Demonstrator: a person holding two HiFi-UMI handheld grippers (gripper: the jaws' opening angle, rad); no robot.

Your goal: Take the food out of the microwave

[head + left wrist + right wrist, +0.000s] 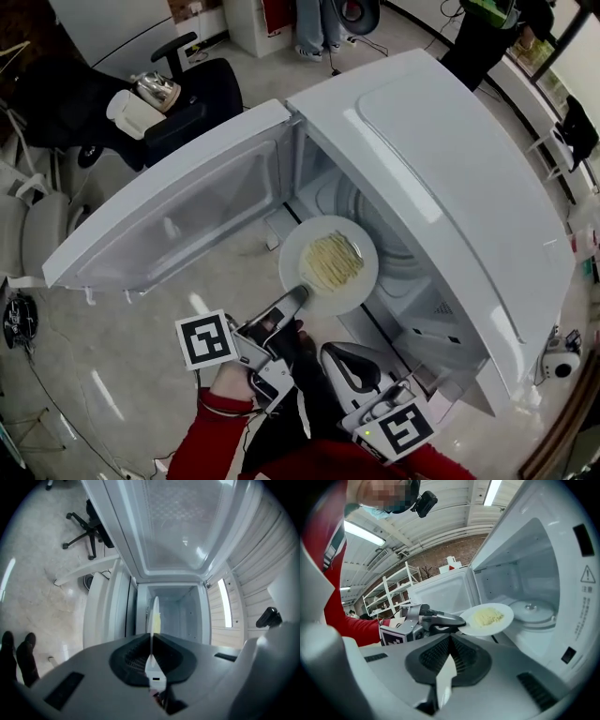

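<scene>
Head view: left claw [298, 298] clamps the noodle plate [330, 265] by its rim, level so nothing slides, at the microwave [450, 187] mouth. Right claw [449, 641] waits alongside, jaws together, empty.

**Room setting.** A pale, glossy stone-pattern floor [112, 384] surrounds a black office chair [202, 89]. Just left of the chair are a steel kettle [157, 89] and a white container [129, 112]. Beyond the chair stands a white cabinet [246, 23]; nearer than it are pale padded seats [28, 230]. Overhead, strip lights [363, 532] run along a ribbed ceiling [450, 513], with a brick wall [440, 557] and white shelving [389, 592] below.
</scene>
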